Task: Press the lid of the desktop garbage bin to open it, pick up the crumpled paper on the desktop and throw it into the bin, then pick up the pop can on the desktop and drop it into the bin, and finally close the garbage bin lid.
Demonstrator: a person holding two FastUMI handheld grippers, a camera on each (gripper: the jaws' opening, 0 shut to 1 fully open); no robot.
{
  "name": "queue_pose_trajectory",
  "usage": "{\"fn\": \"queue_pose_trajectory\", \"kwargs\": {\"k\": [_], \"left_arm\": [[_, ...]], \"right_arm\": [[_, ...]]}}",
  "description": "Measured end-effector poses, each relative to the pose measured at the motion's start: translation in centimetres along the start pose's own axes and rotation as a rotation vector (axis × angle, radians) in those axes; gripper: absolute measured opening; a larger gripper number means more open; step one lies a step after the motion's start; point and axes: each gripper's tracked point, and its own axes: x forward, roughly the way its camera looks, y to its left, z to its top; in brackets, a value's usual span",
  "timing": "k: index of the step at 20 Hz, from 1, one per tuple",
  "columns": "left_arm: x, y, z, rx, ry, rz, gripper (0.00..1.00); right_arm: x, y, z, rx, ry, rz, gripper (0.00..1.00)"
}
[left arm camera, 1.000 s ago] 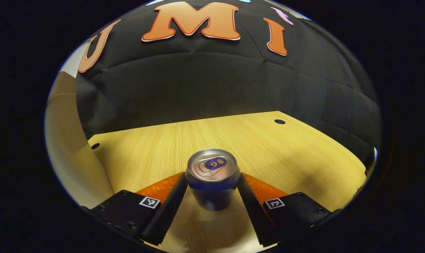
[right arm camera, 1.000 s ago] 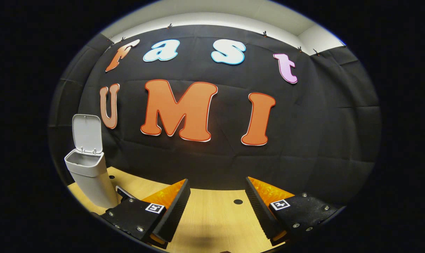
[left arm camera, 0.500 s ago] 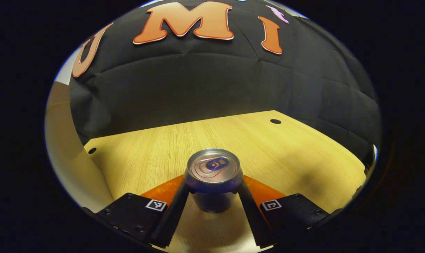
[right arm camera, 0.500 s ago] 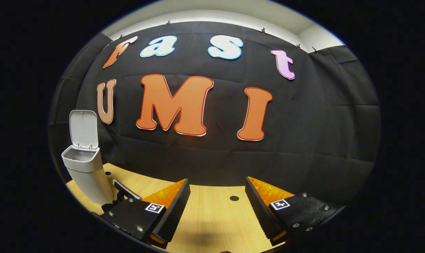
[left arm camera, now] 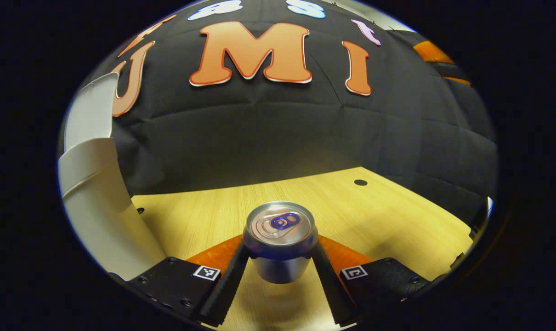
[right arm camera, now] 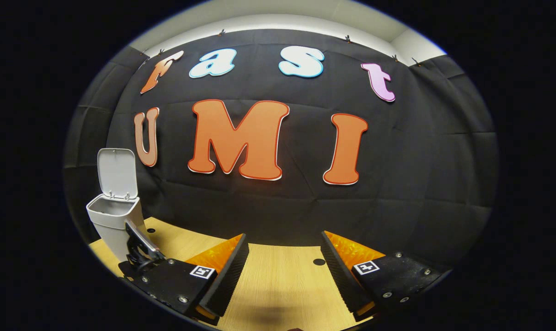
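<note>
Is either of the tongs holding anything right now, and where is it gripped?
The left tongs hold the can upright by its sides, just under the top rim. The right tongs are open, holding nothing.

Light wood-grain tabletop (left arm camera: 388,216) with small dark round holes (left arm camera: 360,182) butts against a creased black cloth wall (right arm camera: 259,207), clipped along its top edge below a pale off-white wall and ceiling strip (right arm camera: 278,18), dimly lit.

Dim, sharp, heavy fisheye distortion.
</note>
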Motion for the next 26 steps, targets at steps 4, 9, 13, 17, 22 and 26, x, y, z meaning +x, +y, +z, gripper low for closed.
{"fn": "queue_pose_trajectory", "kwargs": {"k": [4, 9, 13, 17, 22, 26], "left_arm": [[-2.5, 0.5, 2.2, -0.006, -0.027, 0.017, 0.8], [-6.1, 0.5, 6.0, -0.031, -0.088, 0.038, 0.8], [-9.5, -0.3, 8.8, -0.037, -0.133, 0.048, 0.8], [-12.0, 0.0, 11.4, -0.055, -0.157, 0.065, 0.79], [-15.5, 1.6, 14.2, -0.082, -0.193, 0.107, 0.8], [-18.0, 4.1, 16.1, -0.129, -0.188, 0.165, 0.8]], "right_arm": [[-0.3, 0.1, -0.5, 0.019, 0.006, 0.016, 0.93], [-0.8, 0.1, -1.0, 0.024, 0.019, 0.033, 0.94], [-1.0, 0.5, -1.2, 0.046, 0.016, 0.068, 0.93], [-1.1, 0.8, -1.3, 0.039, 0.001, 0.097, 0.93], [-0.9, 1.7, -2.0, 0.054, 0.013, 0.128, 0.93], [-0.5, 2.5, -1.8, 0.063, 0.009, 0.147, 0.93]]}}
